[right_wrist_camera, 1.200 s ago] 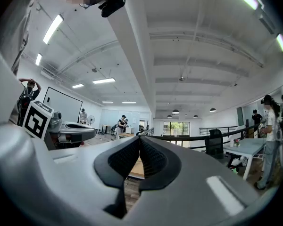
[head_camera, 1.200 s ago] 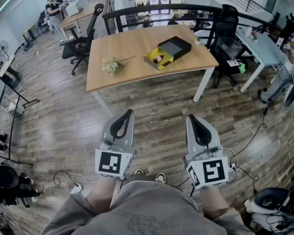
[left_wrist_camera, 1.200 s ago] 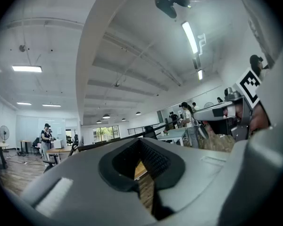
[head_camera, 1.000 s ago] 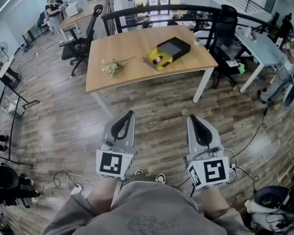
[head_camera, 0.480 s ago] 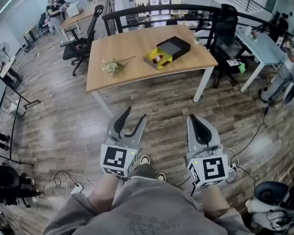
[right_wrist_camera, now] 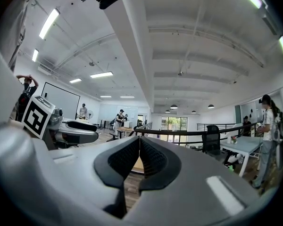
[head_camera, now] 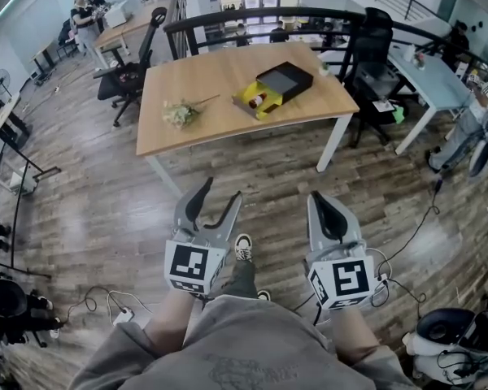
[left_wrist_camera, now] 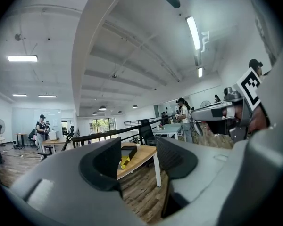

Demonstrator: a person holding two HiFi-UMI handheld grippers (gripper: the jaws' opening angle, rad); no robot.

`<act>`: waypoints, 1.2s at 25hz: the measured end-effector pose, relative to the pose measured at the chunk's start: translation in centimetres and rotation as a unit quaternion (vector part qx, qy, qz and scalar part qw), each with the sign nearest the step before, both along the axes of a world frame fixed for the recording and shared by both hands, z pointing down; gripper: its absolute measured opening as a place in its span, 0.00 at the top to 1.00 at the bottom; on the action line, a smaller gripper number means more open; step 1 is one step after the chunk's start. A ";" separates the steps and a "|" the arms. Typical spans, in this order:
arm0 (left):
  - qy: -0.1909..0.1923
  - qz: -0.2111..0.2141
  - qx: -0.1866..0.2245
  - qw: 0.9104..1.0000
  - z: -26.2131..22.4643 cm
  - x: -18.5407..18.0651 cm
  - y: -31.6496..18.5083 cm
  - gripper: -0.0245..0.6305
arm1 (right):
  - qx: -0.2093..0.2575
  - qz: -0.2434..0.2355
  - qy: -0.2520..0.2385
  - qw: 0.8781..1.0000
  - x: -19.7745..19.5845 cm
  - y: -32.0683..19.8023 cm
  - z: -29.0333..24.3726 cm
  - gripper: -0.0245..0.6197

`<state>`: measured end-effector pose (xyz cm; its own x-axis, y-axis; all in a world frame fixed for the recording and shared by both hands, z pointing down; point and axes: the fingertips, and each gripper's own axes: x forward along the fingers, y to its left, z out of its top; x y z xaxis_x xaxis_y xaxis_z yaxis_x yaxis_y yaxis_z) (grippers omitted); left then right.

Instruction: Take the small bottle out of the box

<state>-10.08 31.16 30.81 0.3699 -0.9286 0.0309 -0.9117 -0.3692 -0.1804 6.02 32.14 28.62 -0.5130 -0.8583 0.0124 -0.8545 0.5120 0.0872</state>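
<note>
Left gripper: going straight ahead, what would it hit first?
Nothing close by. The left gripper, whose empty jaws have just been opening, frames the wooden table and its box, so probably that table; depth is unclear.

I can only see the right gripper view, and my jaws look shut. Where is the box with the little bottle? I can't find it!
Observer: In the head view, the yellow box lies on the wooden table, far ahead of you.
Operator: Is the bottle inside it?
Observer: Yes, the small bottle lies in the open yellow box.
Operator: Are my other jaws open?
Observer: Yes. The left gripper has its jaws apart. They have just been opening, and nothing is between them.
</note>
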 end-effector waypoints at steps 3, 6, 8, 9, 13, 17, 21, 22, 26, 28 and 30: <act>0.003 0.000 -0.002 1.000 0.2 -0.3 -1.9 0.61 | -0.003 -0.002 0.003 1.000 -0.5 -2.0 0.3 0.94; 0.004 0.000 -0.009 1.000 0.6 -0.7 -4.7 0.61 | -0.009 -0.006 0.006 1.000 -1.0 -4.7 0.7 0.94; 0.004 0.001 -0.013 1.000 0.9 -0.8 -6.8 0.61 | -0.016 -0.008 0.009 1.000 -1.3 -6.7 1.1 0.94; 0.004 0.002 -0.015 1.000 0.9 -0.8 -7.9 0.61 | -0.018 -0.007 0.011 1.000 -1.3 -7.8 1.2 0.94; 0.000 0.008 -0.020 1.000 0.8 -1.1 -12.6 0.61 | -0.023 -0.001 0.016 1.000 -1.7 -12.5 1.2 0.94; -0.005 0.016 -0.031 0.999 1.0 -1.7 -17.7 0.61 | -0.033 0.007 0.019 0.999 -2.6 -17.4 1.4 0.94; -0.011 0.025 -0.048 0.998 1.7 -2.8 -23.0 0.61 | -0.044 0.018 0.022 0.999 -3.6 -22.6 2.1 0.94; -0.013 0.027 -0.051 0.998 1.8 -3.1 -24.4 0.61 | -0.047 0.021 0.023 0.998 -4.0 -23.9 2.2 0.94; -0.019 0.040 -0.066 0.997 2.8 -4.1 -29.4 0.61 | -0.056 0.039 0.028 0.997 -5.1 -28.7 2.8 0.94; -0.023 0.048 -0.072 0.996 3.3 -4.7 -31.7 0.61 | -0.059 0.047 0.027 0.997 -5.8 -30.8 3.2 0.94; -0.026 0.055 -0.078 0.995 3.8 -5.2 -33.9 0.61 | -0.060 0.054 0.028 0.996 -6.7 -32.8 3.5 0.94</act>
